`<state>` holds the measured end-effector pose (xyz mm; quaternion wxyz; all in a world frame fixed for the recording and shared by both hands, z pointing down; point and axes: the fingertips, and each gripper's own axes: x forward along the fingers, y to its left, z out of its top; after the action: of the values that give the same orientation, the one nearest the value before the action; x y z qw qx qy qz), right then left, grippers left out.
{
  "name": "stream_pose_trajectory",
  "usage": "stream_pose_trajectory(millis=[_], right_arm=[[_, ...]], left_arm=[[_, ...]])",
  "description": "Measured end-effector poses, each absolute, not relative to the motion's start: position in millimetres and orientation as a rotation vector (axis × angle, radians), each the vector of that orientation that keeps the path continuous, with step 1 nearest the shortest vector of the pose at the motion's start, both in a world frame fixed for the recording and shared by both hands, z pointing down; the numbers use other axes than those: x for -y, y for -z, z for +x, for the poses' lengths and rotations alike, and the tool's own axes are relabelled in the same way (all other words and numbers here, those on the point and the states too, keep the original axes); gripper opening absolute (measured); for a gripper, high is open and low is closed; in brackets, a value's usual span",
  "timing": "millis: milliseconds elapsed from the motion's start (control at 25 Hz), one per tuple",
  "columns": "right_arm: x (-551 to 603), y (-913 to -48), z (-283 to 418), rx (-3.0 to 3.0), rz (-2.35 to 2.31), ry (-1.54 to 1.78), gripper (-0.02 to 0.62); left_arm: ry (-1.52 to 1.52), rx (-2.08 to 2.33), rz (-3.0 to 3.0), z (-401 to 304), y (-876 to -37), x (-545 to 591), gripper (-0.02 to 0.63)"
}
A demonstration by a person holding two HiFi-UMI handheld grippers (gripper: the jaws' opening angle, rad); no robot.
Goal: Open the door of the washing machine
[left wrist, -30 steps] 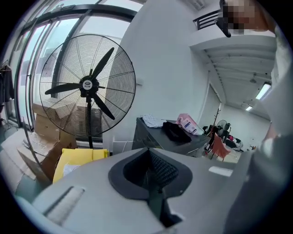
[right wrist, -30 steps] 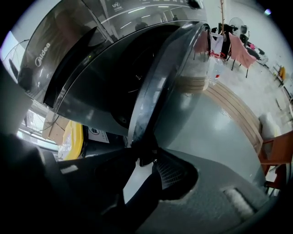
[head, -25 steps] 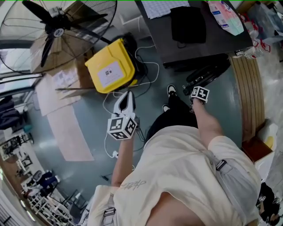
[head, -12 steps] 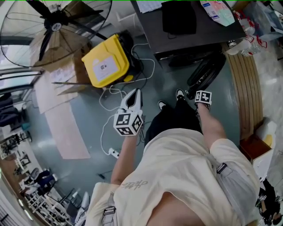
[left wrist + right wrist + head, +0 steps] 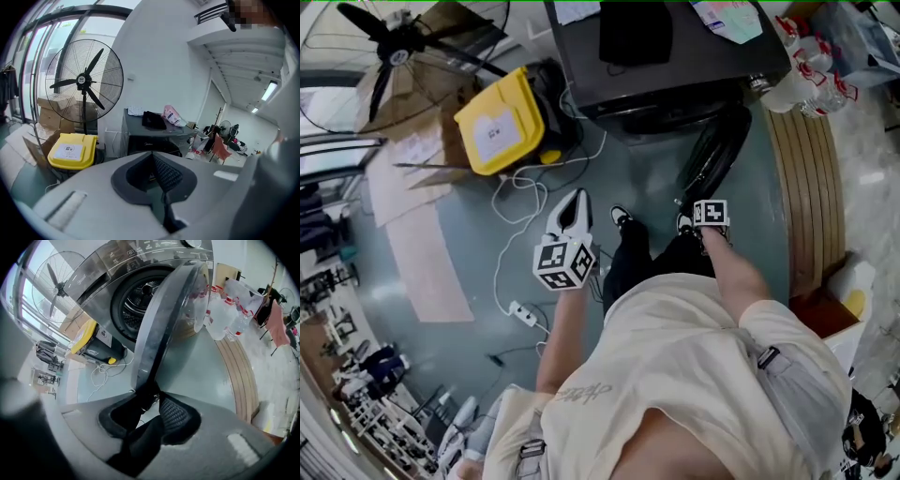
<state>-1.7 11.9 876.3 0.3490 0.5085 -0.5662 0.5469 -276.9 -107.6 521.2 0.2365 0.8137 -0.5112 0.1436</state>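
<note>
Clamping the open door (image 5: 167, 310) edge are the right tongs (image 5: 151, 398) — left tongs (image 5: 153, 161) pressed together, empty.

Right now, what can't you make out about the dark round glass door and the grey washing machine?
Door hinge: in the right gripper view, the dark round glass door itself covers it.
Panel print on the grey washing machine: too small, and cut by the top edge.
Drum interior: dark, and partly behind the door.
Right gripper: in the head view its jaws sit under its own marker cube.
</note>
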Motion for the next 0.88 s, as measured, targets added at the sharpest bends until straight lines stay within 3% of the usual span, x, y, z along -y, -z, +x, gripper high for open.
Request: stream_pose_trajectory(millis=[320, 880], right_arm=[[-48, -876, 59, 1.420, 1.263, -1.259, 0.126], [-68, -872, 95, 1.558, 1.301, -1.288, 0.098]], left_arm=[[-0.400, 1.457, 2.174, -227, -523, 55, 0.017], [-0.437, 1.378, 2.201, -197, -532, 10, 0.017]])
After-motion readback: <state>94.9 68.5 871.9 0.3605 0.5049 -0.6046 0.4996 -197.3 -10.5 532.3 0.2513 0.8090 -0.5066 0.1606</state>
